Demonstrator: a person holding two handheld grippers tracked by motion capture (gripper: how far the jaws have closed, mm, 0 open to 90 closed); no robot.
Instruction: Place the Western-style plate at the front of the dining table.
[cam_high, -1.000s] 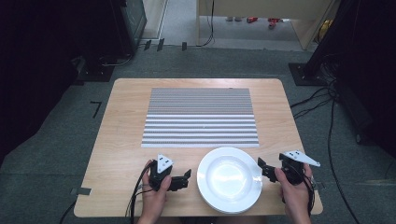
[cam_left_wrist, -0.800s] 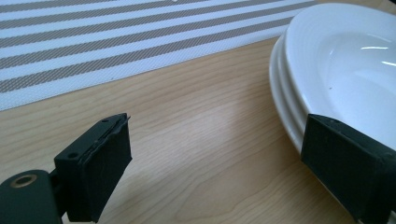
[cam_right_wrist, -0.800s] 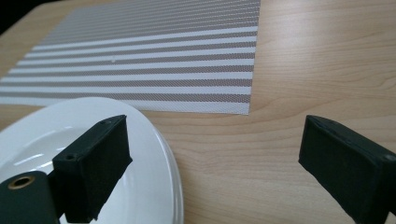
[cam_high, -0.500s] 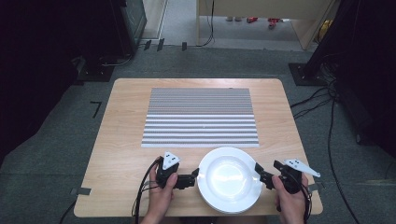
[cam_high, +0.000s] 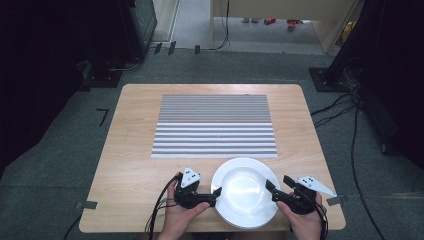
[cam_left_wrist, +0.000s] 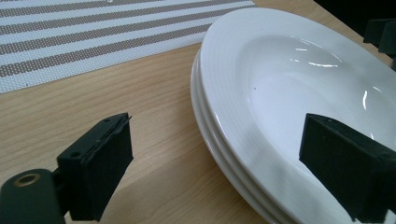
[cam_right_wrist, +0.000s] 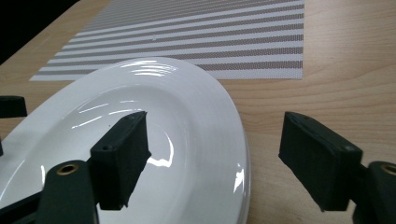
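Left gripper (cam_high: 216, 192) and right gripper (cam_high: 270, 187), flanking the plate (cam_high: 245, 172): black bodies, square black pads, brass-ringed screw holes, grey three-cornered plates, black trailing cables.

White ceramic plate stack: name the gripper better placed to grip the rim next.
Left gripper: its open jaws already straddle the white ceramic plate stack's rim. The right gripper also straddles it, less squarely.

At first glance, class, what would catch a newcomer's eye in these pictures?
A glossy white plate stack sits at the table's near edge, with the left gripper and right gripper open on either side of its rim. Behind it lies a grey-and-white striped placemat, flat in the middle of the wooden top.
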